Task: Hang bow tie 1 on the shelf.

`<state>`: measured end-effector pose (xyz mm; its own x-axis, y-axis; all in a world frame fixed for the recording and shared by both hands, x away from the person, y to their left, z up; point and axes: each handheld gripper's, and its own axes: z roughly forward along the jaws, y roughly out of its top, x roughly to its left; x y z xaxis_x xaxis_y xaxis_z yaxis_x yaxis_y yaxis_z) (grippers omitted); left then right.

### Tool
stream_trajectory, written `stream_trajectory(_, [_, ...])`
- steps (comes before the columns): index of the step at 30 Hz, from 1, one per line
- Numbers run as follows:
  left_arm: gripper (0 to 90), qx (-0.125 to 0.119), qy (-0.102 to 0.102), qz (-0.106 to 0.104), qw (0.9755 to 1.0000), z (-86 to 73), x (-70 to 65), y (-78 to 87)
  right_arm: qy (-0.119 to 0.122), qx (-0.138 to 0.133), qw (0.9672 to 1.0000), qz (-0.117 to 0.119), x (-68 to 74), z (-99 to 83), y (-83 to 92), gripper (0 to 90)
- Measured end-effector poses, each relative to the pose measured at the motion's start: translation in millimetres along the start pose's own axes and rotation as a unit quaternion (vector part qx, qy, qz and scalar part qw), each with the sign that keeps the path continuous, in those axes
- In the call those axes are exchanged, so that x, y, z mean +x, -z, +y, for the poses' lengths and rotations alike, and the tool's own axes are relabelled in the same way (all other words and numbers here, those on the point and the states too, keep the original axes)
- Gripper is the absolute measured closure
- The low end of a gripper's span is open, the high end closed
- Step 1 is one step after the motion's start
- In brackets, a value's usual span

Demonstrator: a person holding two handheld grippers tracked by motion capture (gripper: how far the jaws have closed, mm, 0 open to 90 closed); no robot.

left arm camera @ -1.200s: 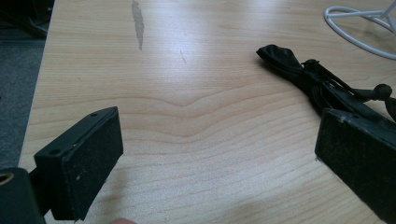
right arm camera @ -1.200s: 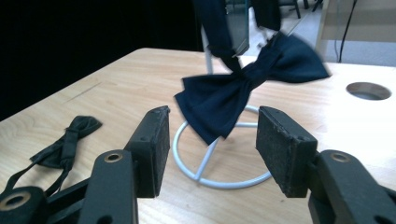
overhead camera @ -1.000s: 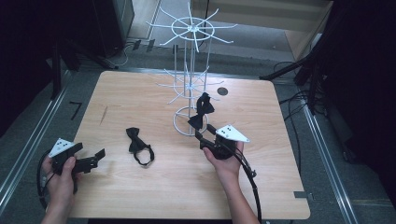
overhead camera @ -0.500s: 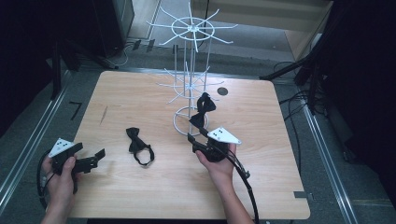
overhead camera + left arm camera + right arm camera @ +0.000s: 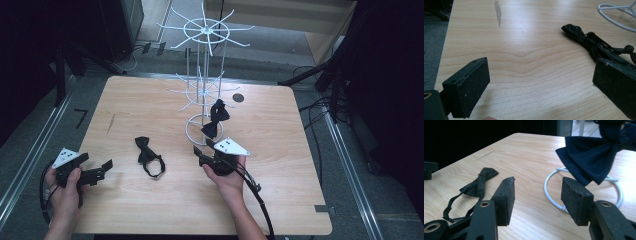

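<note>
Where the wooden table meets its near-left corner, the left gripper is held low over the surface, jaws spread wide with nothing between them. To its right, a black bow tie lies flat on the table with its strap looped toward the near side. Further right, the white wire display rack stands on its ring base at the table centre. A second, dark bow tie hangs from the rack just above the base ring. The right gripper sits just near of that ring, jaws parted and empty, beside the hanging tie.
</note>
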<state>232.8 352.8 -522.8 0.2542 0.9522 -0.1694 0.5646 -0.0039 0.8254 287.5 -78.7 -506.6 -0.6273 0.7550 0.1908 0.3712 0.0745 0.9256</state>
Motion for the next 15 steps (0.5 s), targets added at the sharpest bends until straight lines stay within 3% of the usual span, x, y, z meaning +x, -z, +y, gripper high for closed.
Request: stream_trajectory(15, [1.4,0.000,0.001,0.000,1.0000,0.0,0.0,0.0,0.008,0.009,0.9998,0.014,13.0,-3.7,-9.4,45.8])
